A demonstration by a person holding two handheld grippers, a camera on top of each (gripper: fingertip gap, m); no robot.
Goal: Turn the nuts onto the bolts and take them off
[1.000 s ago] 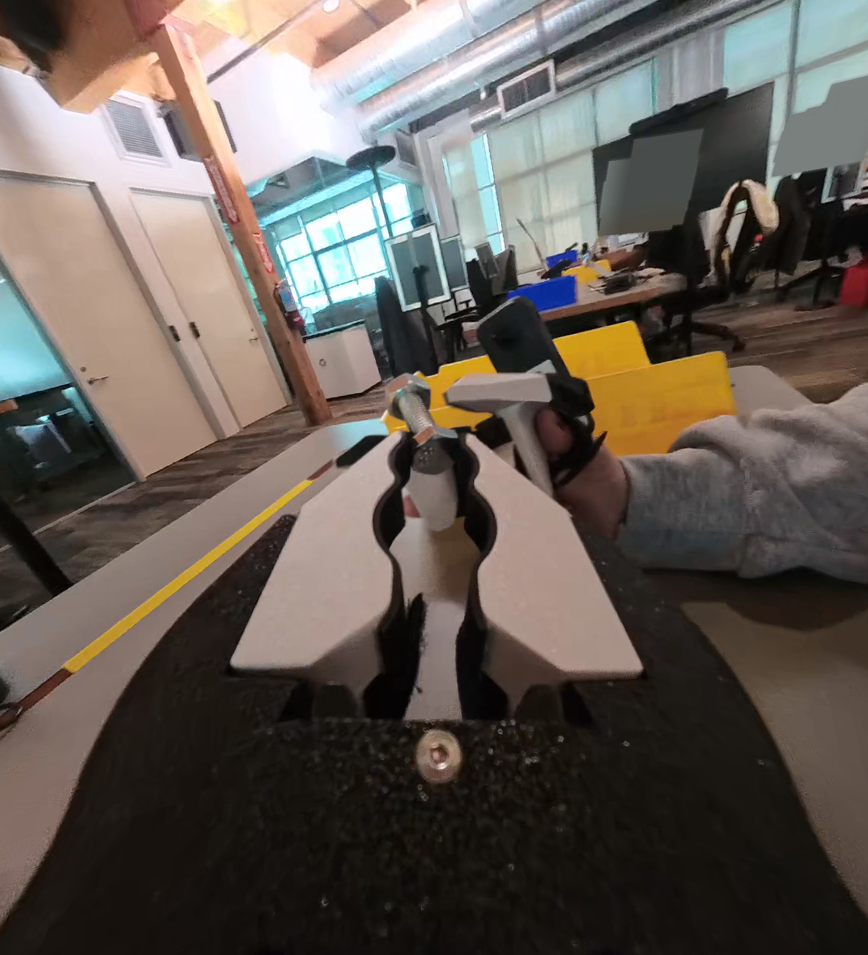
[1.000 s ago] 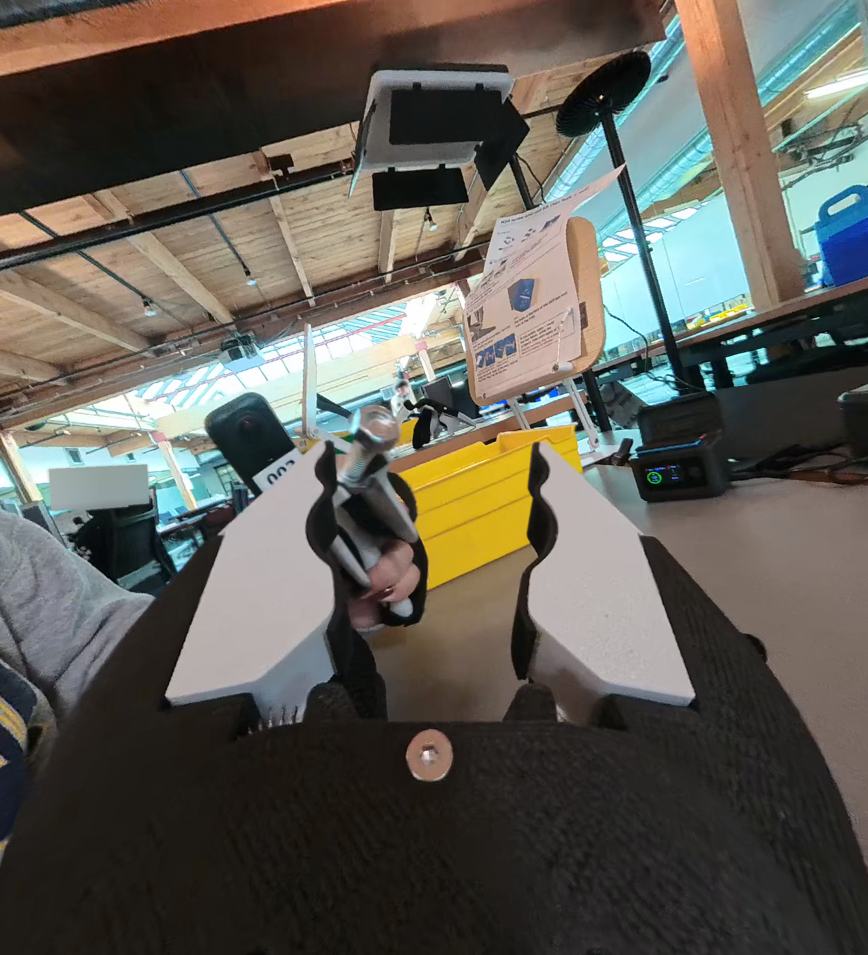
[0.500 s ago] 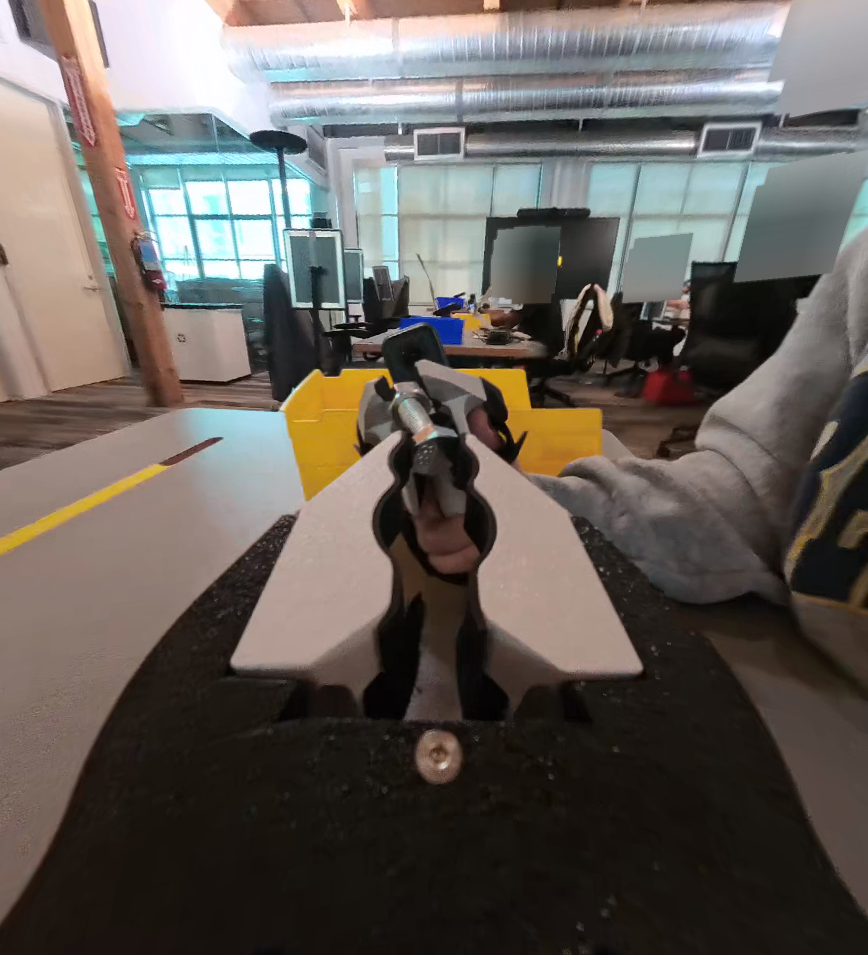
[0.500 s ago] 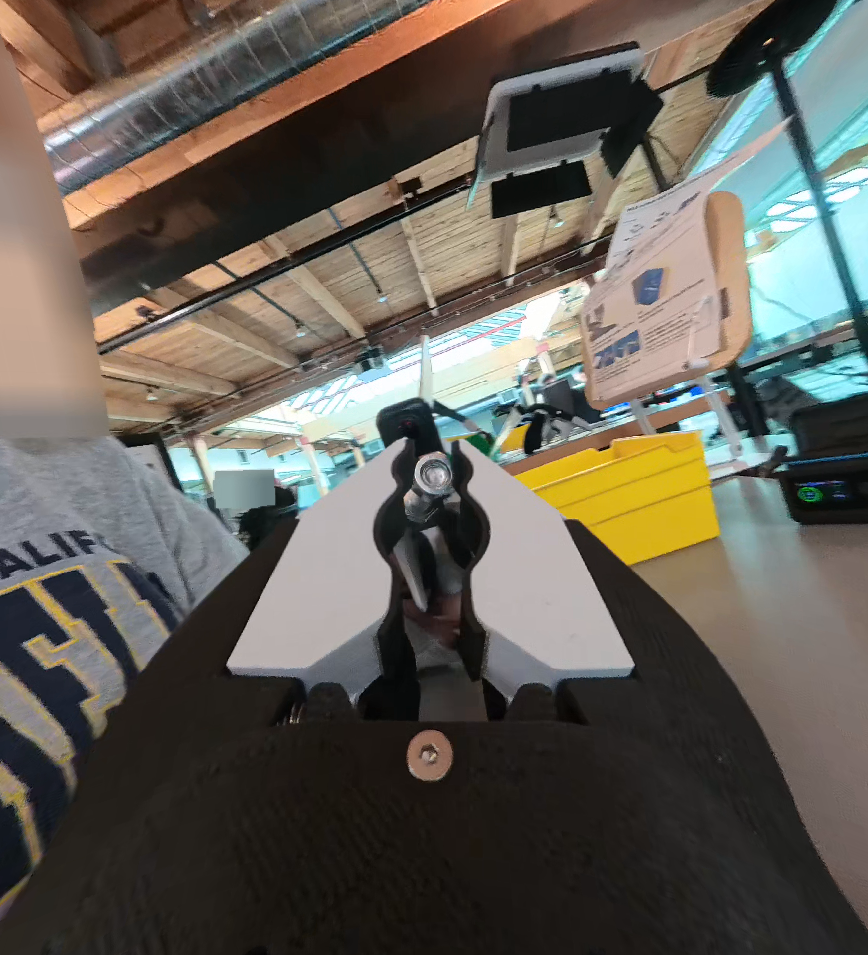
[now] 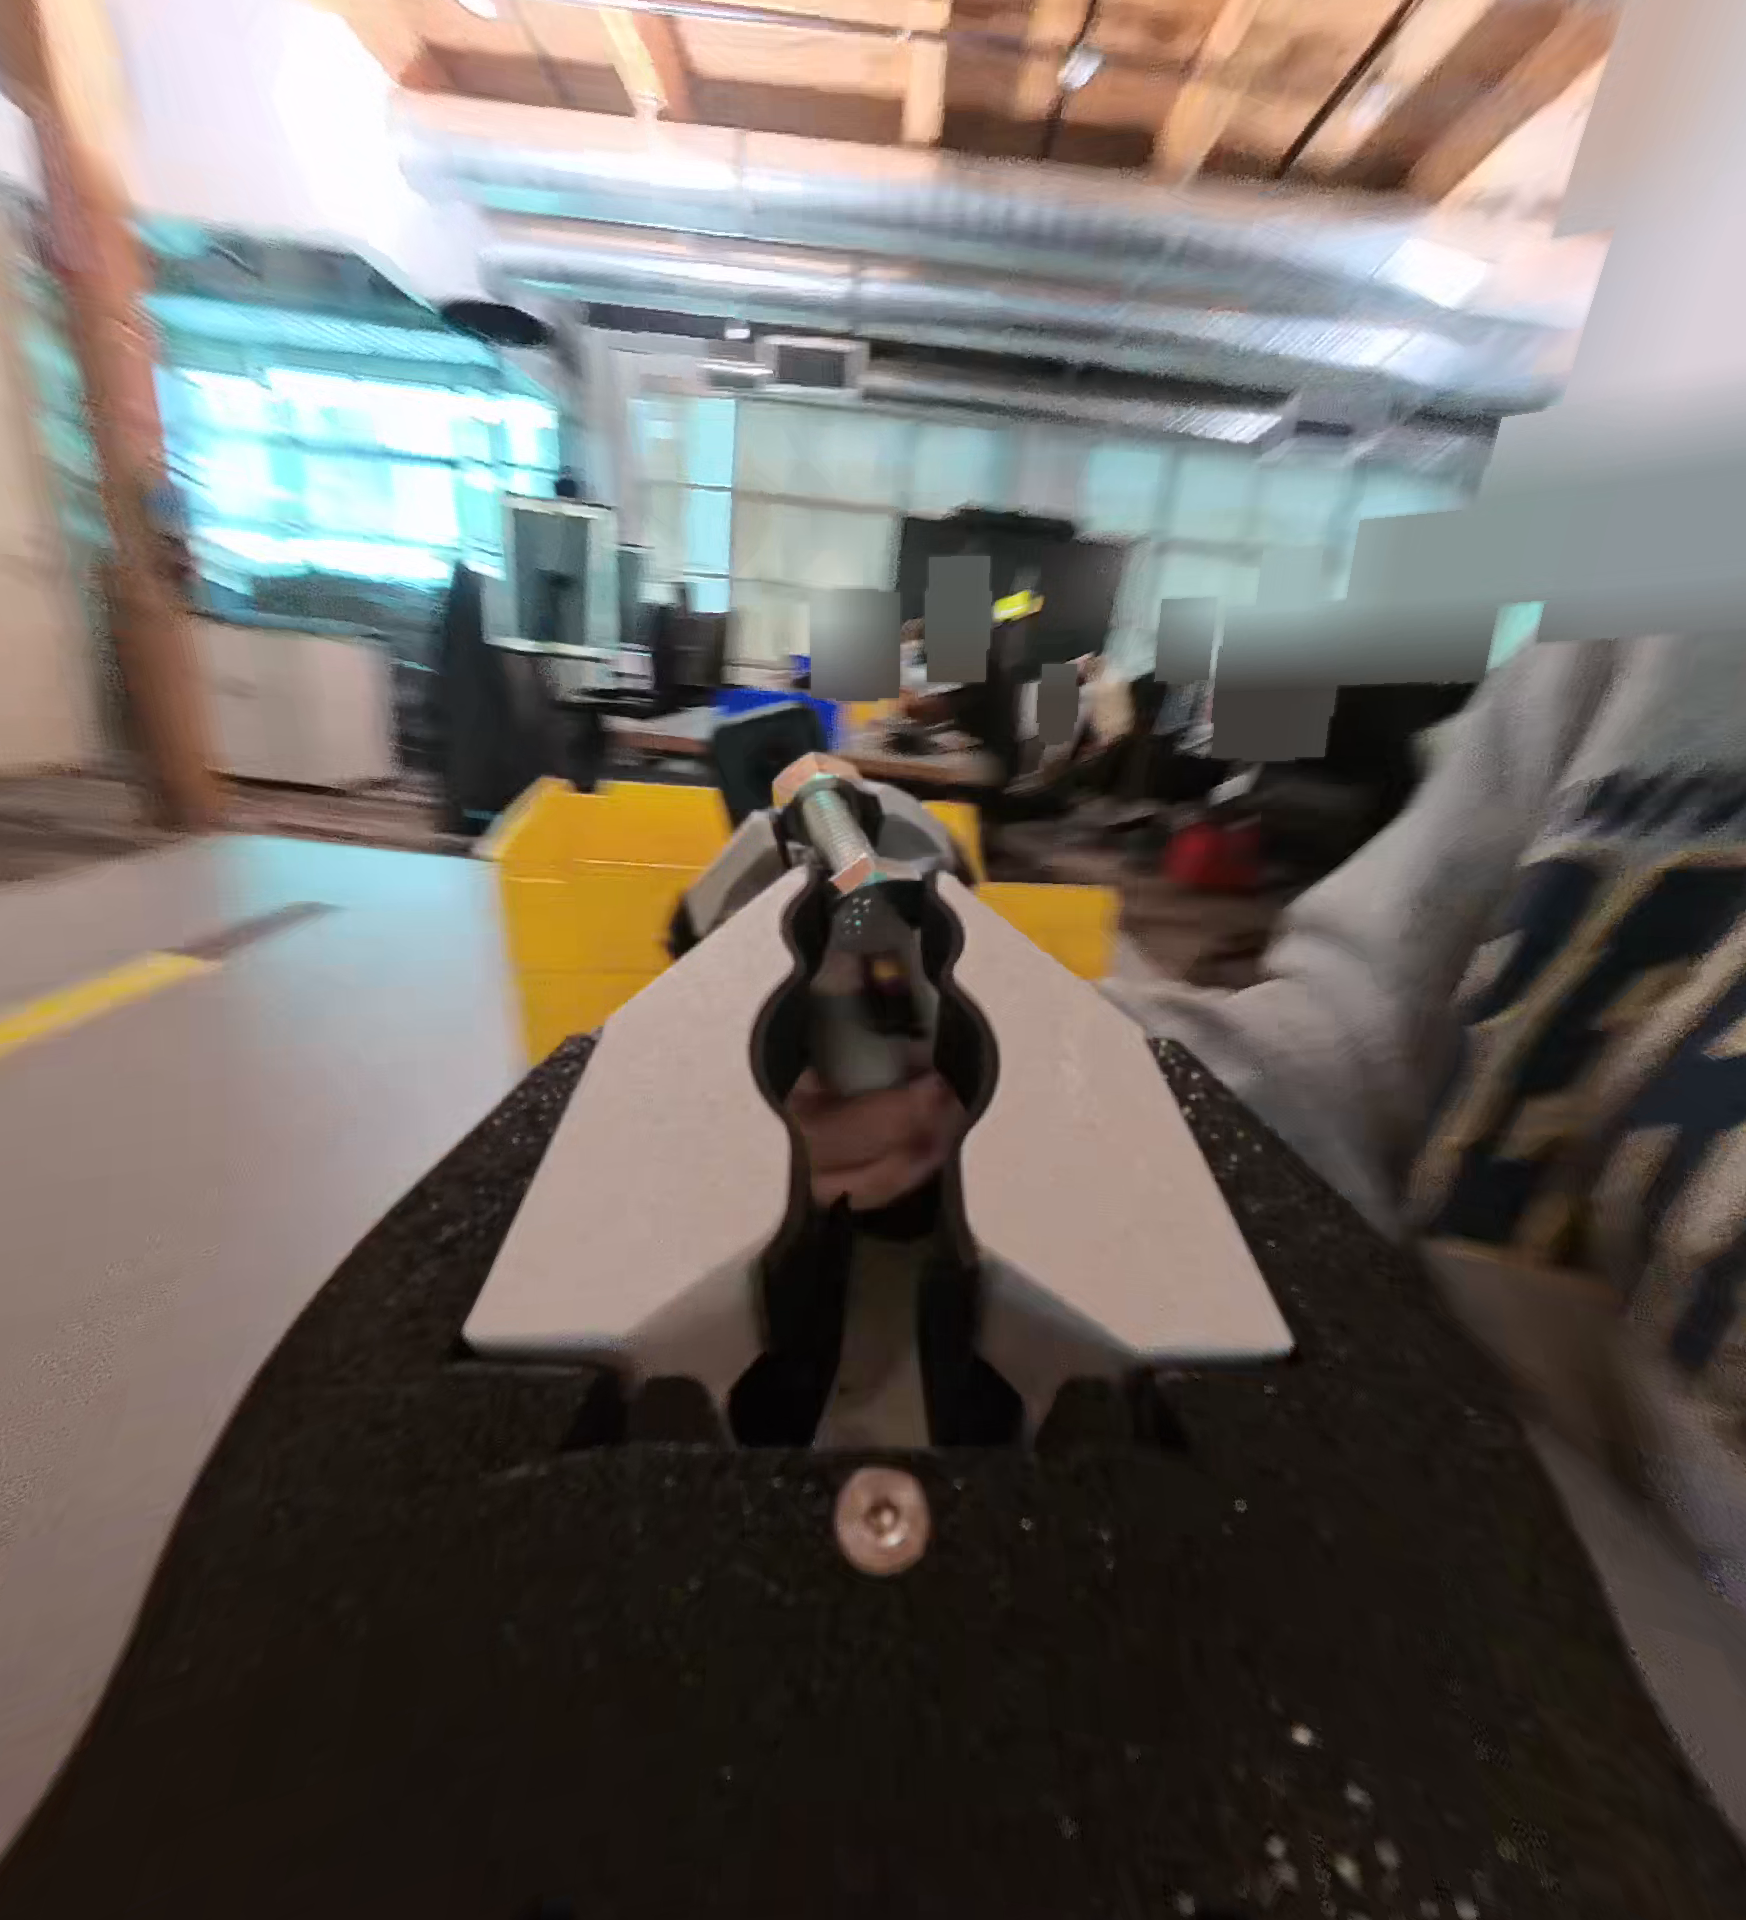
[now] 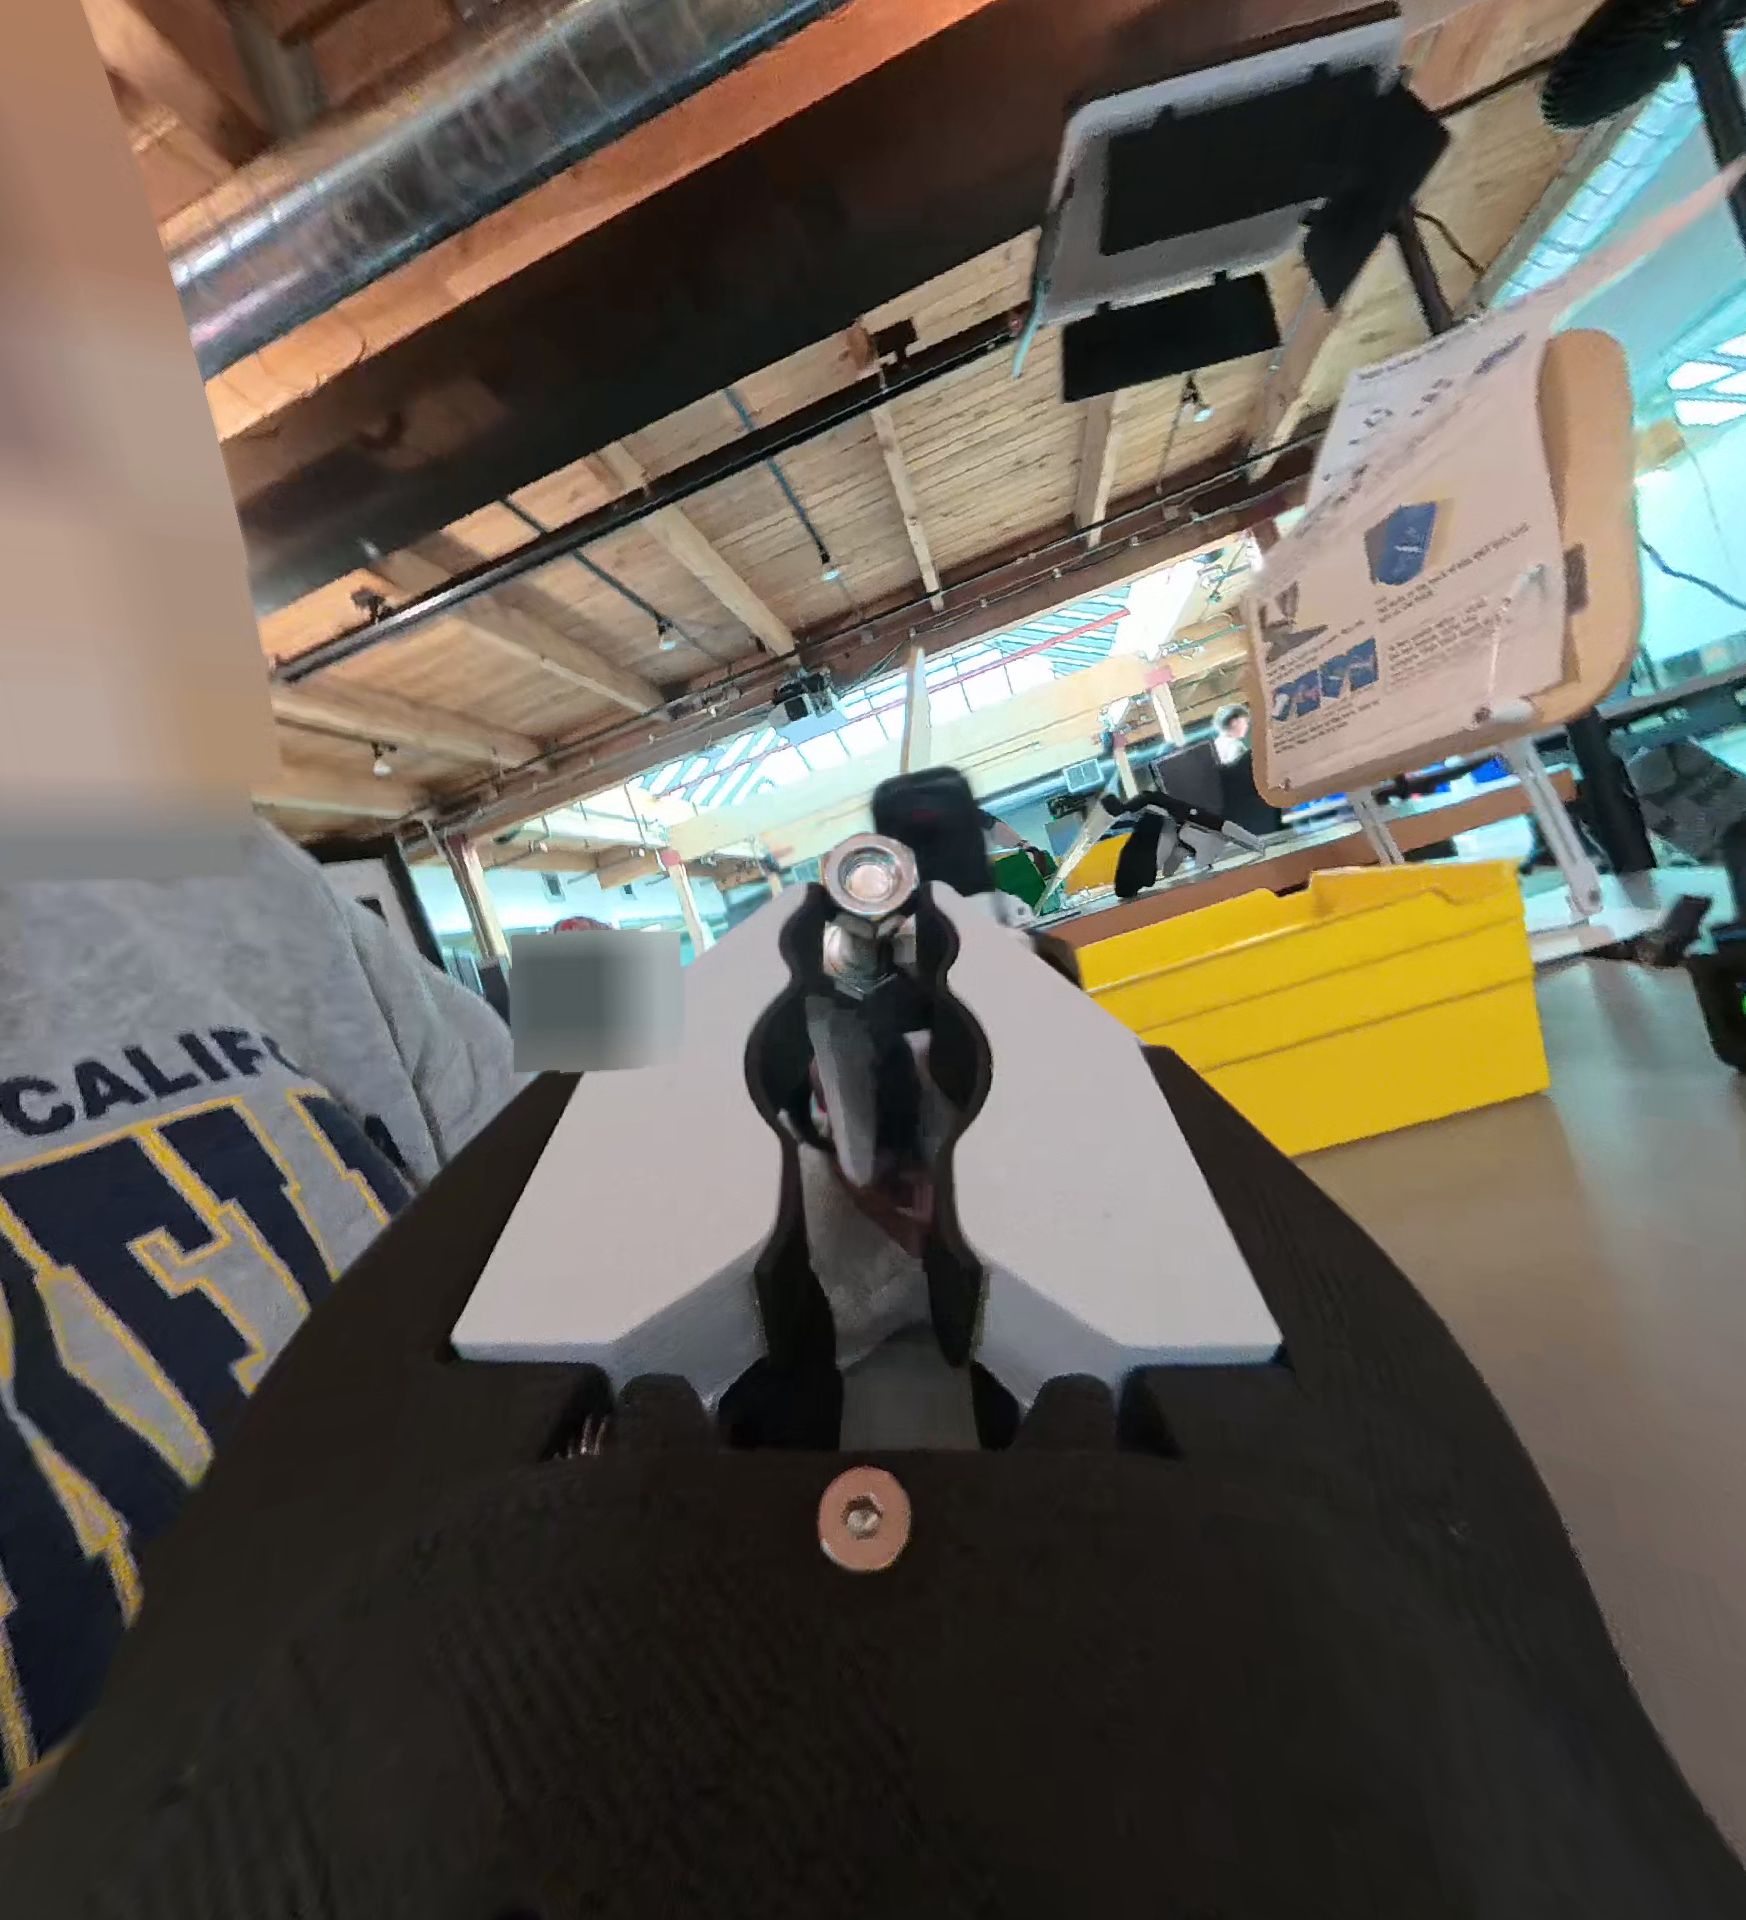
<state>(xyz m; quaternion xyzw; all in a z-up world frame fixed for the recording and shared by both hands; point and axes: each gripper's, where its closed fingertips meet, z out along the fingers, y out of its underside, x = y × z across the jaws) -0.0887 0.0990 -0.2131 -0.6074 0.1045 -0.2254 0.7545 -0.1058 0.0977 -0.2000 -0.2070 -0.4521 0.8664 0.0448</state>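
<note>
Steel catches the light at the middle of both views: one threaded bolt [image 5: 829, 829] with a nut [image 5: 856, 867] on its shank, held in the air between my two tools. My left gripper [image 5: 867, 914] is clenched, its pale fingers [image 5: 682, 1091] closed around the near end of the bolt where the nut sits, so the shank runs away from me toward 12 o'clock and into the other tool. My right gripper [image 6: 867, 935] is clenched too, pinching the same piece from the opposite side, with one round end of the bolt [image 6: 865, 881] showing just above its tips and a nut [image 6: 856, 982] just below. I hold them nose to nose like this, I judge, so one tool can keep the bolt from spinning while the other twists the nut along the thread. Which way the nut is travelling I cannot tell. Behind, at 1 o'clock in the right view, a yellow bin [image 6: 1316, 997] rests on the grey table [image 6: 1627, 1299], well apart from the work; my grey sleeve [image 5: 1295, 1018] crosses at 3 o'clock in the left view.
</note>
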